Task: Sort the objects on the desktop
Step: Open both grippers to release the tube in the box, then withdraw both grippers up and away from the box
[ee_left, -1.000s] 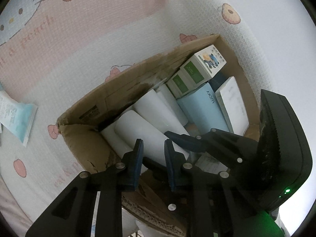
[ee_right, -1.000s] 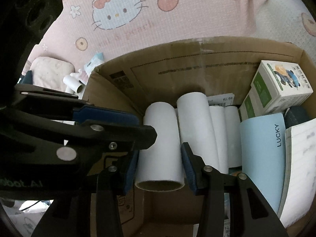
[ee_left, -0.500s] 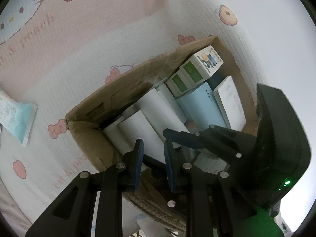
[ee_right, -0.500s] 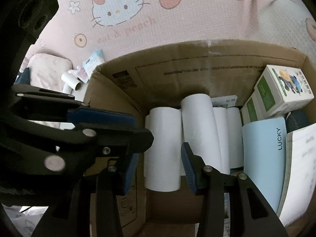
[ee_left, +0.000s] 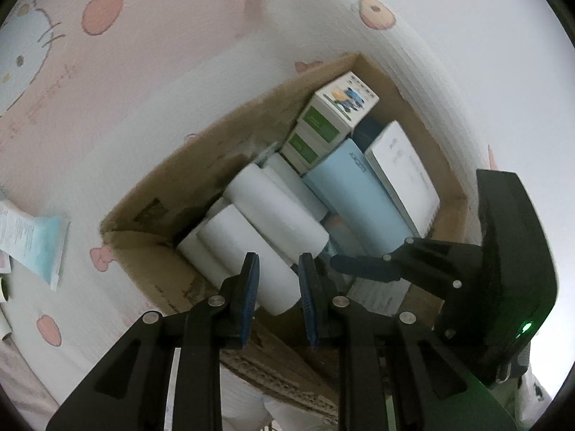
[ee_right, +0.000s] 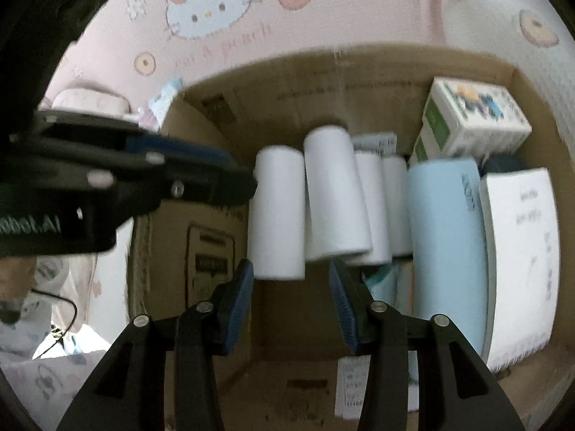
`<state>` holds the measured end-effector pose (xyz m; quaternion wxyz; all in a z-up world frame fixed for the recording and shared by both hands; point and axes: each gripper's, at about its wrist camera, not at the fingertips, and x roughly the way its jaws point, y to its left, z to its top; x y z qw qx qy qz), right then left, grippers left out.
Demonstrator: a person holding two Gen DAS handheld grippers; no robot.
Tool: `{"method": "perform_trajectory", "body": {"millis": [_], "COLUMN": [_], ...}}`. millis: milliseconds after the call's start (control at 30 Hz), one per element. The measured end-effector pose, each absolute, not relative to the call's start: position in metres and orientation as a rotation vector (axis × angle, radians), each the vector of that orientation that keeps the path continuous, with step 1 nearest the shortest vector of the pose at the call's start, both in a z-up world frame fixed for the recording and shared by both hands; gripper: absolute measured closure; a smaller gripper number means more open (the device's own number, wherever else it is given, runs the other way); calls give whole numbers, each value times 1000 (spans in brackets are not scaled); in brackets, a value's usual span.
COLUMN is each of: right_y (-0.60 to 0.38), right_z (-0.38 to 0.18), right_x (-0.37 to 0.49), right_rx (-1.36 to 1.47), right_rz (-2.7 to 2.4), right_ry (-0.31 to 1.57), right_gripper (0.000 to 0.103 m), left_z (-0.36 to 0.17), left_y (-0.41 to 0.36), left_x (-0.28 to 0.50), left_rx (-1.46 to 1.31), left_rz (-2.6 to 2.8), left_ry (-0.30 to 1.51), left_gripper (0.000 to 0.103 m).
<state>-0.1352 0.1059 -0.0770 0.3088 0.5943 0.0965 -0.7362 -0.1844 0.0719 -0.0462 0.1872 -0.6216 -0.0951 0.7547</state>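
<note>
Though nothing is pinched at this moment, both claws hang over the cardboard box (ee_right: 359, 79), pointing steeply down into it. The right claw (ee_right: 291, 301) stands part spread and empty, with the nearest white roll (ee_right: 278, 212) lying just ahead of its tips, flat in the box and beside three more rolls. The left claw (ee_left: 276, 283) is narrower set, its blue pads apart and bare, the same roll (ee_left: 248, 255) showing beyond the gap; whether they brush it I cannot tell. Such a roll looks light and soft, likely to dent under a hard squeeze and to slide on its smooth wrap, so I would take it across the middle of its barrel. Right of the rolls stand a pale blue book (ee_right: 449, 244), a white notebook (ee_right: 521, 251) and green-and-white cartons (ee_right: 474, 115), stiffer things best taken by their edges.
</note>
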Motion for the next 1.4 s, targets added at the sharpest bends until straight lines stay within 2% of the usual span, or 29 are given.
{"method": "perform_trajectory", "body": {"millis": [500, 700, 900, 1200, 1400], "right_y": [84, 76, 67, 55, 44], "right_z": [-103, -107, -106, -104, -106], "right_x": [-138, -142, -147, -159, -161], "right_rx": [1643, 1679, 1689, 1679, 1675], "right_rz": [-1892, -1891, -1903, -1922, -1917], "right_ry": [315, 353, 372, 364, 377], "right_gripper": [62, 62, 62, 62, 62], "left_z": [-57, -56, -58, -59, -60], "left_y": [72, 65, 65, 62, 71], "left_x": [-189, -193, -193, -194, -192], "left_rx": [-1720, -1706, -1707, -1701, -1700], "left_rz": [2101, 2105, 2134, 2136, 2169], "left_ry": [-228, -268, -207, -208, -124], "left_gripper": [82, 82, 82, 82, 81]}}
